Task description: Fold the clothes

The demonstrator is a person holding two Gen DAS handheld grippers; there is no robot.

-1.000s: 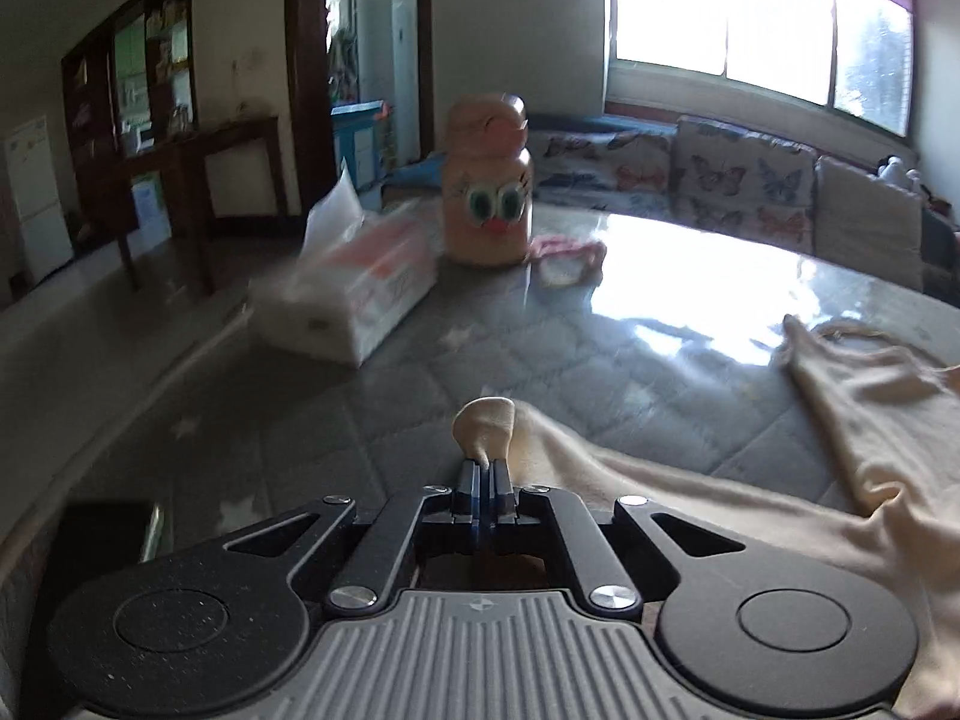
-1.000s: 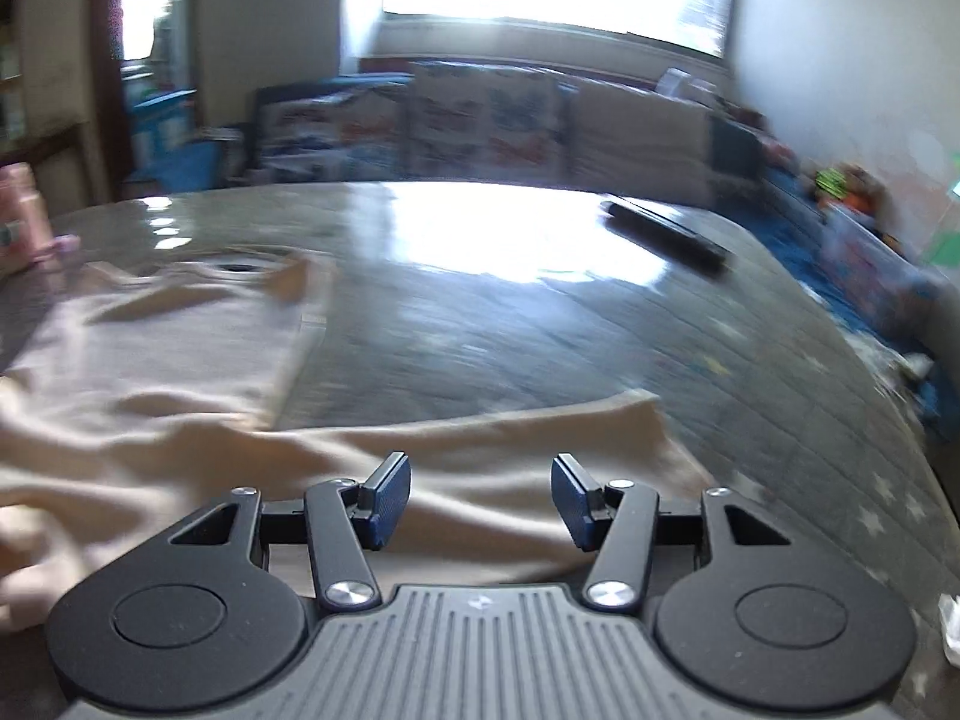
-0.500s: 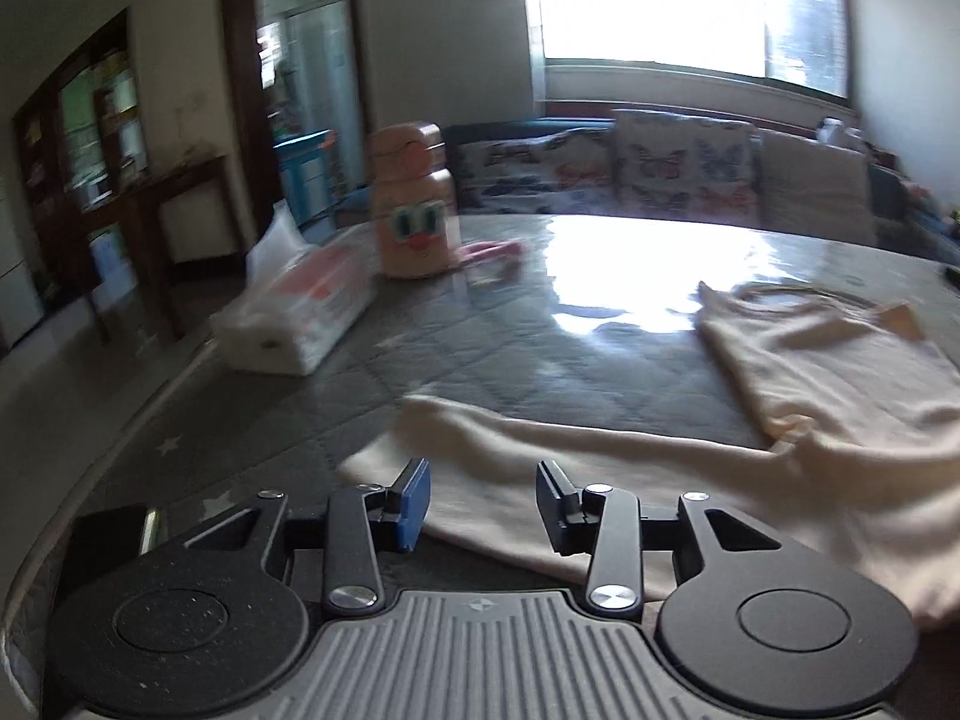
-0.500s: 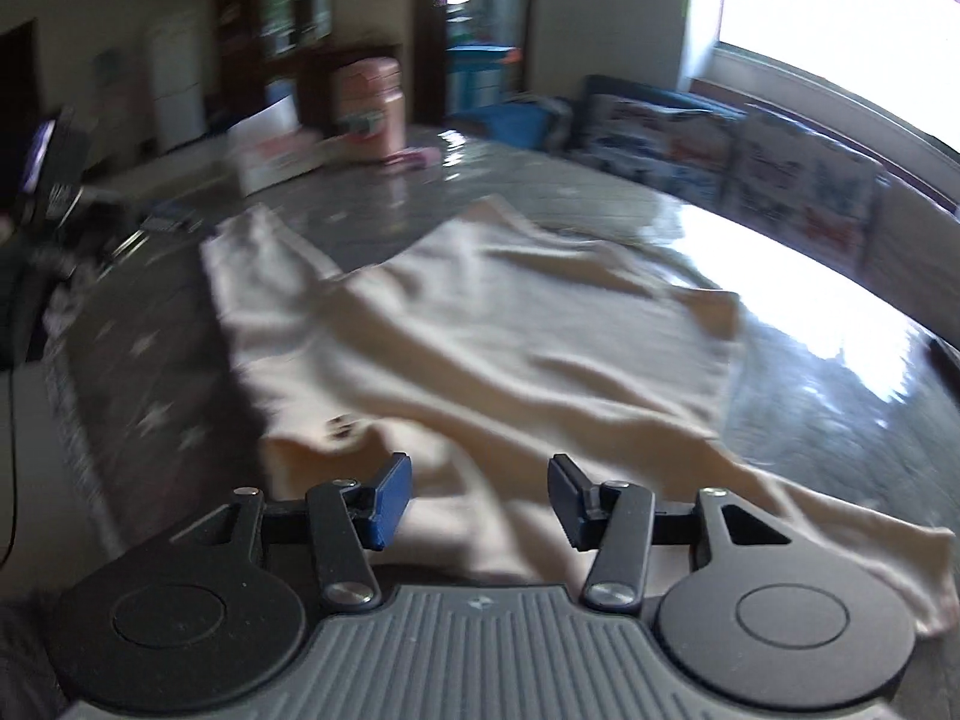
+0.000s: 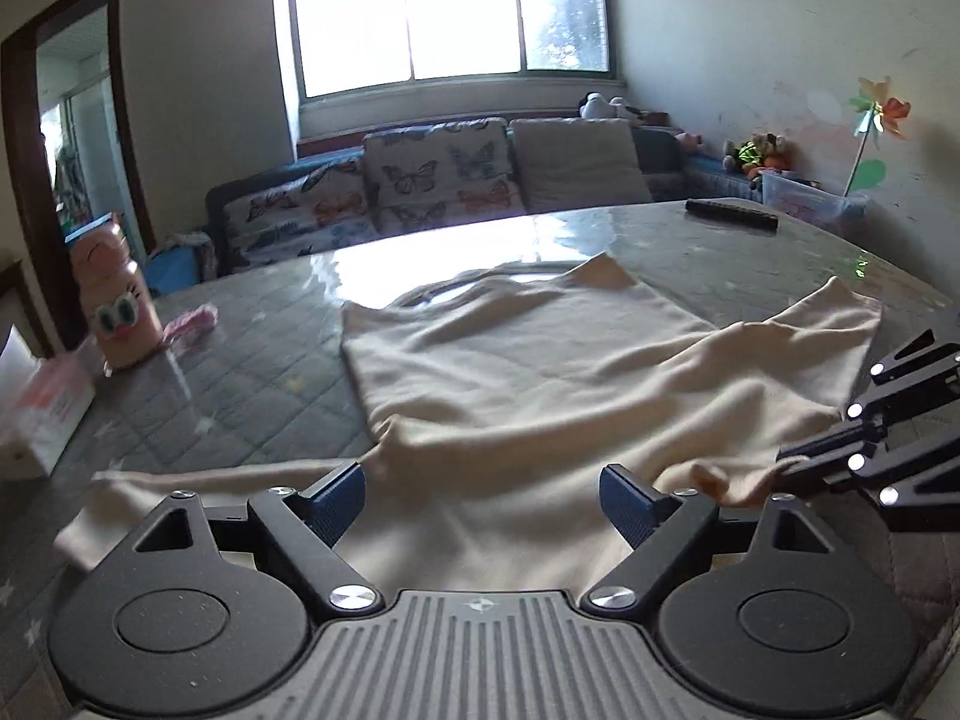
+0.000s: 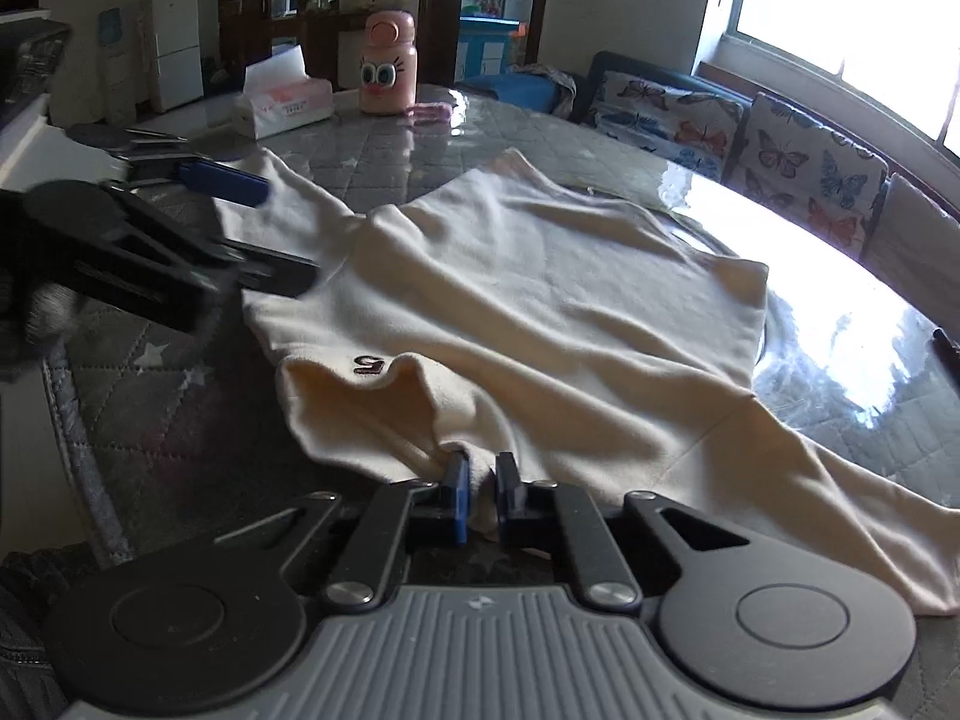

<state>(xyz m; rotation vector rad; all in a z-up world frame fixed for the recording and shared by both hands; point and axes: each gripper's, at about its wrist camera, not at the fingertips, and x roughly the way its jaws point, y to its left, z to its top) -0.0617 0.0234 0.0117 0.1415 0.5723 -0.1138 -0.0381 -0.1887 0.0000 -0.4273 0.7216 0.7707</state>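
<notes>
While left tongs [image 5: 482,501] gape, right tongs [image 6: 480,489] pinch shirt [image 6: 540,312].

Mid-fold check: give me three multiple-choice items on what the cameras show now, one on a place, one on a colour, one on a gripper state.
1. The pink bottle stands:
A. beside the tissue pack
B. on the garment
C. on the sofa

2. The garment is:
A. blue
B. cream
C. grey

3. The right gripper is:
A. wide open
B. shut on fabric
C. out of view

Answers:
1 A, both sit at the table's far edge.
2 B, cream cloth throughout.
3 B, a fold sits pinched between its jaws; the left gripper is open.
</notes>
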